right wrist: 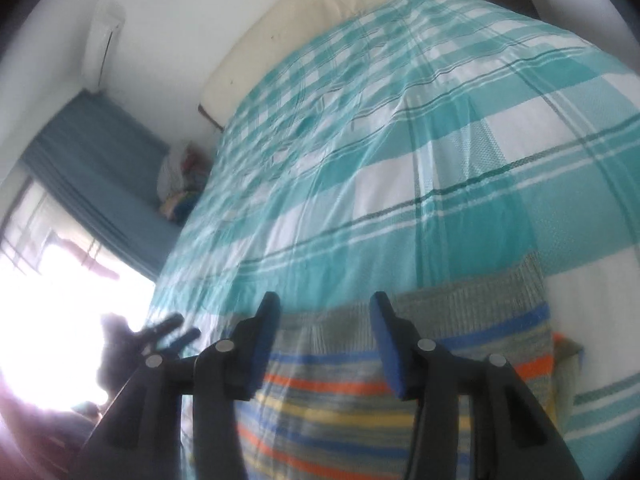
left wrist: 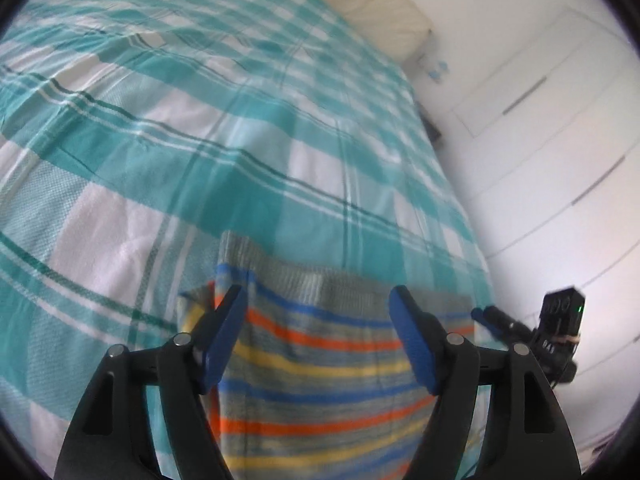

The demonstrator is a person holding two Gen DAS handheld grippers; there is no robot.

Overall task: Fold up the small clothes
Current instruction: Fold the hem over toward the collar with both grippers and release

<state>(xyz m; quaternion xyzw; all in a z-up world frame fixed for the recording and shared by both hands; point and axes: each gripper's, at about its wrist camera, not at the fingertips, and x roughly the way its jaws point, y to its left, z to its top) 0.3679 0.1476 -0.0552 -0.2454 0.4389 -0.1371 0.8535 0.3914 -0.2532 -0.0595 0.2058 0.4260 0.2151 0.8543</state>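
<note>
A small striped garment, grey with blue, orange and yellow bands, lies flat on the teal and white checked bedspread near the bed's front edge. My left gripper hovers over it, open and empty. The garment also shows in the right wrist view. My right gripper is above it, open and empty. The right gripper appears in the left wrist view at the garment's right side, and the left gripper in the right wrist view at its left side.
A cream headboard is at the far end of the bed. White wardrobe doors stand right of the bed. A blue curtain, a bright window and a pile of coloured things are on the left.
</note>
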